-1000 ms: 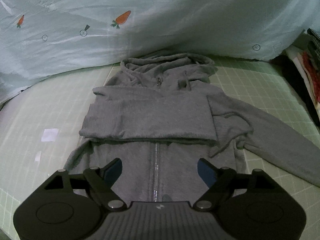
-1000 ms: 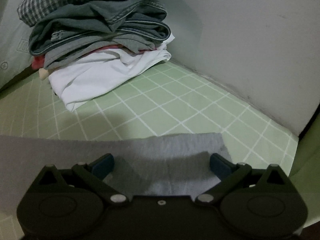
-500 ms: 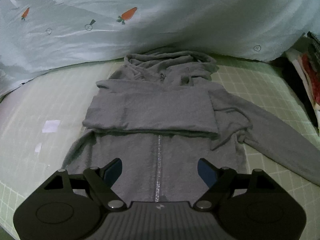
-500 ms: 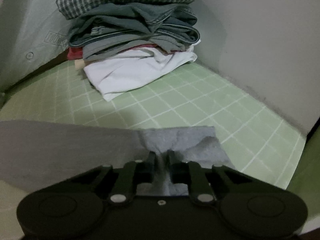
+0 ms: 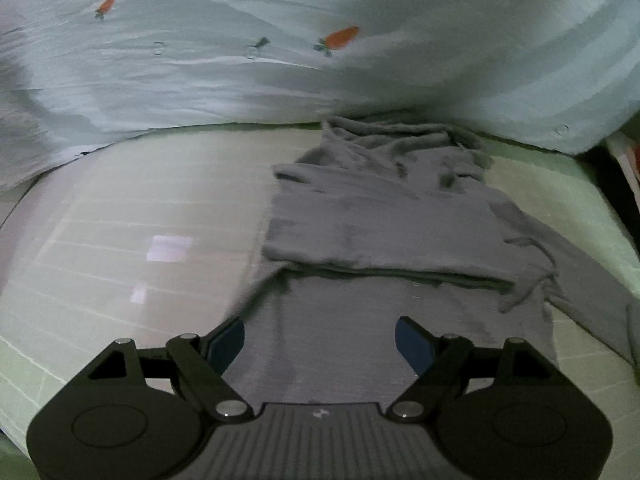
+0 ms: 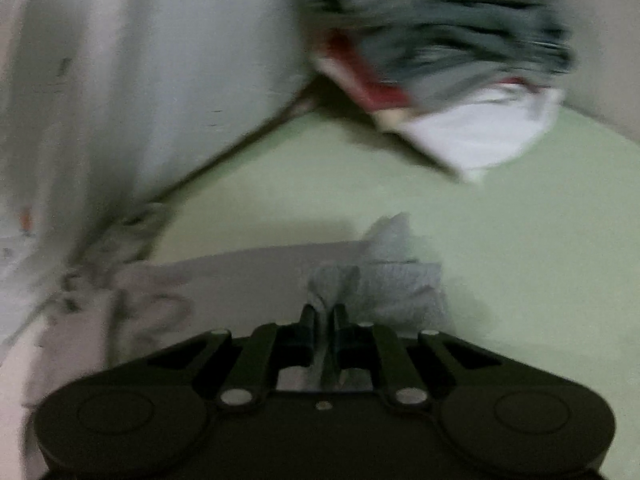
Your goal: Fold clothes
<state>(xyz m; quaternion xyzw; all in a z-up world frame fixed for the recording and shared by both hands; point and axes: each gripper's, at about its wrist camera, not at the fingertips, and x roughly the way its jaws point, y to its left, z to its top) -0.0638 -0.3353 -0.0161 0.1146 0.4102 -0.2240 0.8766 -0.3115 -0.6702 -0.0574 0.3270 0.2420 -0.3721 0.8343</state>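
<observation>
Smeared beyond sorting: clothes pile (image 6: pixel 440 60). Cut off at the right edge: hoodie sleeve (image 5: pixel 592 292). Hidden inside the clamp: pinched cuff (image 6: pixel 352 288).

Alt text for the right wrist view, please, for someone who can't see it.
The right gripper is shut on the cuff of a grey hoodie sleeve, bunching it above a green gridded mat. Beyond, motion-blurred, sits a stack of folded clothes near a pale wall.

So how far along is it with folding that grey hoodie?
About halfway. One sleeve already lies folded across the grey zip-up hoodie. The right gripper is shut on the other sleeve's cuff; the left gripper hovers open over the hem. Folding that sleeve and the body remains, then joining the stack of folded clothes.
</observation>
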